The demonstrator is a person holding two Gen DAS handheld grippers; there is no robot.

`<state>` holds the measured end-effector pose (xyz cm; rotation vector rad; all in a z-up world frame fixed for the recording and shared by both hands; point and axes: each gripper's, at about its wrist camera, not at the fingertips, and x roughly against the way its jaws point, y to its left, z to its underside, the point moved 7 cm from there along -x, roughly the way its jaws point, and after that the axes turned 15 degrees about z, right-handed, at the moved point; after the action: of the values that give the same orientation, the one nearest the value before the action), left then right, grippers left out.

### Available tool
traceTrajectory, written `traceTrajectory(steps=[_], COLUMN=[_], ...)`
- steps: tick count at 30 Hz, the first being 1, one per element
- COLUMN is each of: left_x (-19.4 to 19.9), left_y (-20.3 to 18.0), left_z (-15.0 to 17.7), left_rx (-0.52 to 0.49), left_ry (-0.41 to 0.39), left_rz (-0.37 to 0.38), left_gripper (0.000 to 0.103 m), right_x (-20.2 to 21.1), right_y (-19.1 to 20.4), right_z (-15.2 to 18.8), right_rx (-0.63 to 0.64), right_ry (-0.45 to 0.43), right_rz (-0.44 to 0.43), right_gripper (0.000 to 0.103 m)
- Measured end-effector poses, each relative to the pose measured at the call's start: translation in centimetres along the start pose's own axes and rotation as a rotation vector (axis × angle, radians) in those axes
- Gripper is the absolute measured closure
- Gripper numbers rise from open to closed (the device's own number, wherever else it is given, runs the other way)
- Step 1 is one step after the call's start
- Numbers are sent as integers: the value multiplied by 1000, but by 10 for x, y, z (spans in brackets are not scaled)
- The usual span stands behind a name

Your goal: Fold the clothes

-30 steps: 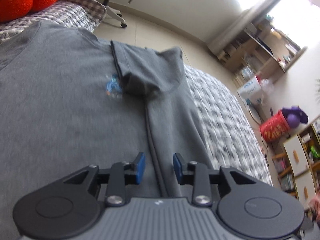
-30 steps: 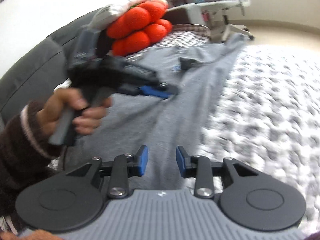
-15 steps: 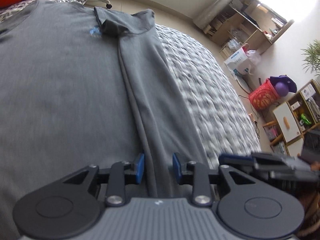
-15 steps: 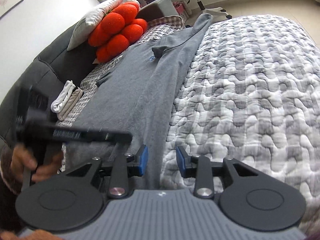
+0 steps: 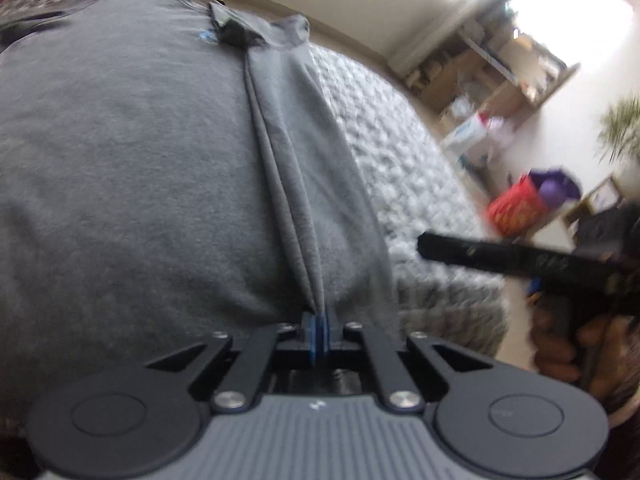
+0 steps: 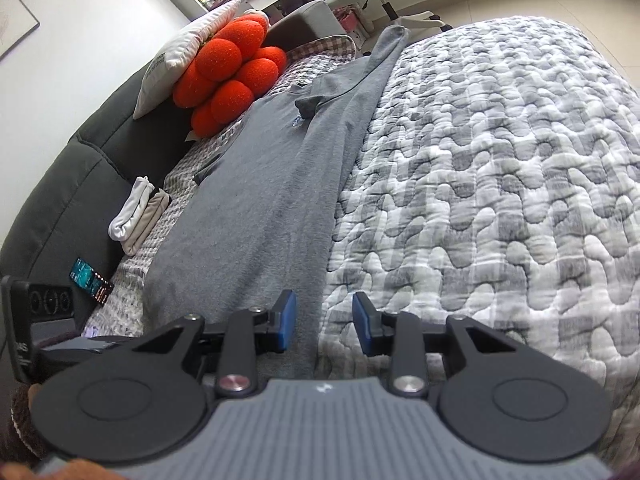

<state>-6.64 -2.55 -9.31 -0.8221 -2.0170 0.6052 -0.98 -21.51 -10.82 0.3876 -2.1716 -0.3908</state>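
A grey long-sleeved shirt [image 5: 128, 168] lies flat along the bed, one sleeve folded lengthwise over its right side. My left gripper [image 5: 319, 334] is shut on the shirt's hem at the folded edge, and the cloth rises in a pleat from its pads. In the right wrist view the shirt [image 6: 276, 184] stretches away from me. My right gripper [image 6: 324, 322] is open and empty, low over the shirt's right hem corner where it meets the quilt.
A grey-and-white quilt [image 6: 500, 184] covers the bed right of the shirt. Orange ball cushion [image 6: 228, 72], white pillow and folded cloths [image 6: 136, 214] lie by the dark headboard. The right-hand tool [image 5: 520, 258] shows at the left view's right edge.
My left gripper has closed on the shirt's hem; it was open half a second ago. My right gripper has dropped closer to the hem corner and stays open.
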Motion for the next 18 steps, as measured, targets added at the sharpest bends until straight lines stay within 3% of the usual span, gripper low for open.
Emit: traceTrajectory(steps=[6, 11, 18], left_x=[17, 10, 6], left_y=[29, 28, 28], left_z=[0, 5, 10], left_rx=[79, 70, 49], left_ry=[-36, -11, 15], left_rz=[-70, -67, -49], left_gripper=[100, 100, 99], right_x=[-1, -4, -9], right_y=[2, 12, 19], right_z=[0, 4, 20], right_rx=[-8, 32, 17], right_ry=[12, 21, 102], right_rz=[-17, -20, -73], right_gripper=[61, 61, 61])
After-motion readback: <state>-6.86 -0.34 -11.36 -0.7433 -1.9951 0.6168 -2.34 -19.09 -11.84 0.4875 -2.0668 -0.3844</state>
